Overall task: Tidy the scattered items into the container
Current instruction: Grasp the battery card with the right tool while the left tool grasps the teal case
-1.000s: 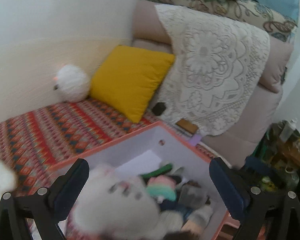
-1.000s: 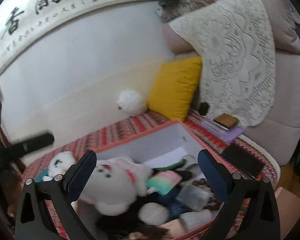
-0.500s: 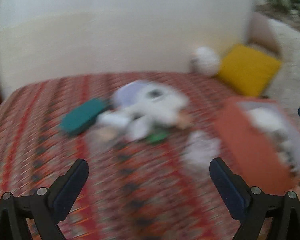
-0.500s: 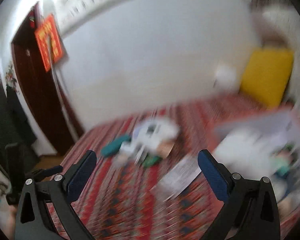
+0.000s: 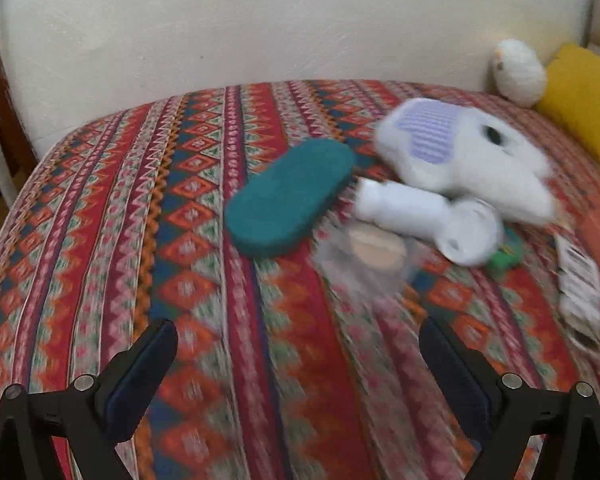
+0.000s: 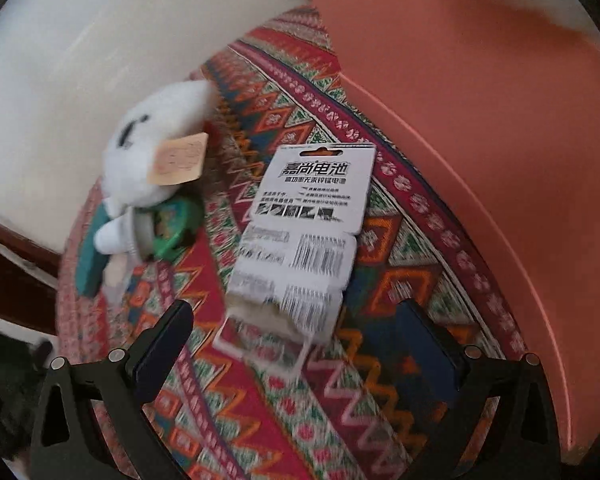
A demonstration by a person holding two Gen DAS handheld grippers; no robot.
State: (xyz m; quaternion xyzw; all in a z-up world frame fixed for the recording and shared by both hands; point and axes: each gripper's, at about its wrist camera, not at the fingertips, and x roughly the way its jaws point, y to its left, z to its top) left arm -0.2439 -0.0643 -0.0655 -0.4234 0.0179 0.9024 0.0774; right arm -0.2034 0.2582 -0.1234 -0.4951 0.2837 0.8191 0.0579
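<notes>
Both tongs, left [image 5: 298, 364] and right [image 6: 296, 344], agape and empty; battery card [image 6: 304, 236] beside orange container wall [image 6: 480, 120], contents unseen.

The battery pack card [image 6: 314, 216] reads "嘉尚电池" above small print and barcodes too blurred to read.

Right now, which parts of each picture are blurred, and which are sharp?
Left wrist view: motion blur smears the patterned cloth and white plush toy. Right wrist view: the battery card print stays readable on top, its lower edge smeared; fisheye bends the orange container.

Each black-framed claw [image 5: 296, 356] [image 6: 296, 340] carries dark blue pads and silver screws.
</notes>
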